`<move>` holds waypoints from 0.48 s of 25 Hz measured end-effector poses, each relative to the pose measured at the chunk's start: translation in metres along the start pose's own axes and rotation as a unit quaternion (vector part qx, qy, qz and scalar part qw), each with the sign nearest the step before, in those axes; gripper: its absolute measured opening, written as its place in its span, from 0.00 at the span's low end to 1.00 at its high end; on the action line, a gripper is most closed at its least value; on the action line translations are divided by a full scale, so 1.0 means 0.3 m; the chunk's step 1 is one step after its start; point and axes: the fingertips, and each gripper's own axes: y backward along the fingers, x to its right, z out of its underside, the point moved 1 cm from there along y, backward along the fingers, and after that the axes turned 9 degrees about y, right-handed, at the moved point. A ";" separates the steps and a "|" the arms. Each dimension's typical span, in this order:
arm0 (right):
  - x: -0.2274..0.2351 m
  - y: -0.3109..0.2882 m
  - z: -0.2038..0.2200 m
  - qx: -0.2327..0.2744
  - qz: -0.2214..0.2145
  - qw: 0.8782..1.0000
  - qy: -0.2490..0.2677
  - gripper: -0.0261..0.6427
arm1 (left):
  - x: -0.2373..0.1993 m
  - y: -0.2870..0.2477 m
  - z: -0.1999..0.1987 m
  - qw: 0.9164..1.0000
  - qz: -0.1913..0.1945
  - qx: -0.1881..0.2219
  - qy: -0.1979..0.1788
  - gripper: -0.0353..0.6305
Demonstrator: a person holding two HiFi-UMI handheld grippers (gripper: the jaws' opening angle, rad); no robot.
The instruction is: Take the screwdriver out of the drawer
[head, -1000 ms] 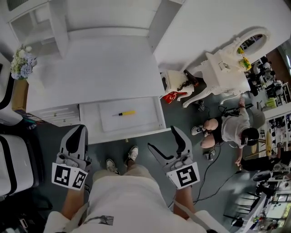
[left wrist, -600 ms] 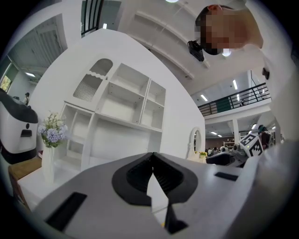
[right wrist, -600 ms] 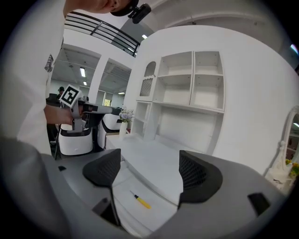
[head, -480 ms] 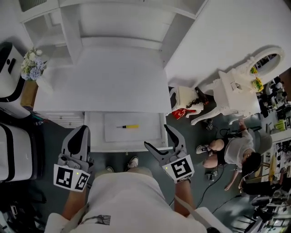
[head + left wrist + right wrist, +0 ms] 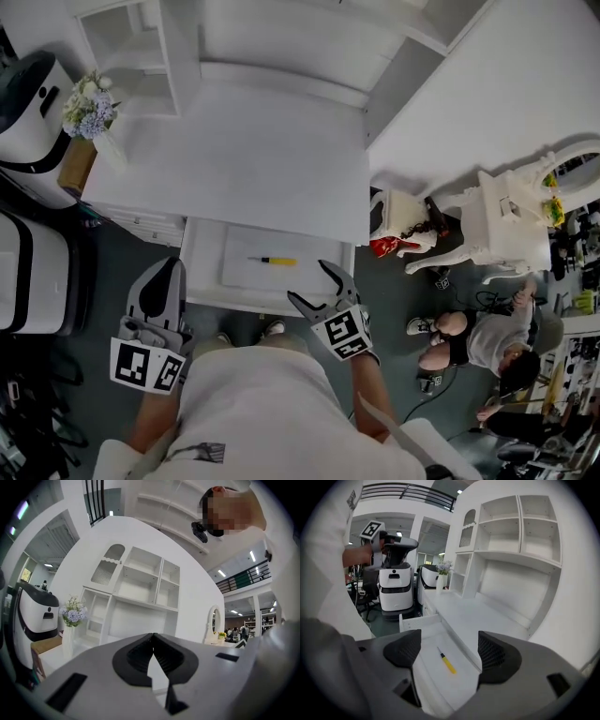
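Counter (image 5: 234, 159), drawer (image 5: 202, 274) open — screwdriver (image 5: 272, 261) looks light, stiff; I'd grab the yellow handle (image 5: 449, 666). Right tongs (image 5: 308, 282) gaping, empty; left tongs (image 5: 164, 274) closed.

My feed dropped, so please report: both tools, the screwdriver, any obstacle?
Left tool shut, empty, outside the drawer. Right tool open, at the drawer's front edge. Screwdriver lies in the open drawer, untouched. No obstacle seen.

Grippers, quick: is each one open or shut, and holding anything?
Left gripper: shut, holding nothing.
Right gripper: open, empty, aimed at the screwdriver in the drawer.
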 end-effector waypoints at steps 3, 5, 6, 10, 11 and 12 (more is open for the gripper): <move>-0.029 -0.077 0.080 -0.025 -0.033 0.999 0.017 0.62 | 0.000 0.014 0.017 1.000 -0.019 -0.006 -0.001 0.08; -0.046 -0.125 0.121 -0.033 -0.053 0.998 0.022 0.62 | -0.005 0.023 0.030 0.999 -0.035 -0.011 -0.002 0.08; -0.053 -0.152 0.138 -0.035 -0.062 0.997 0.024 0.62 | -0.009 0.031 0.036 0.999 -0.043 -0.014 -0.003 0.08; -0.078 -0.276 0.214 -0.042 -0.099 0.994 0.015 0.62 | -0.022 0.086 0.068 0.996 -0.085 -0.028 -0.004 0.08; -0.080 -0.311 0.235 -0.044 -0.108 0.993 0.011 0.62 | -0.025 0.101 0.076 0.995 -0.096 -0.031 -0.005 0.08; -0.081 -0.347 0.256 -0.047 -0.117 0.992 0.012 0.62 | -0.030 0.115 0.083 0.994 -0.106 -0.033 -0.006 0.08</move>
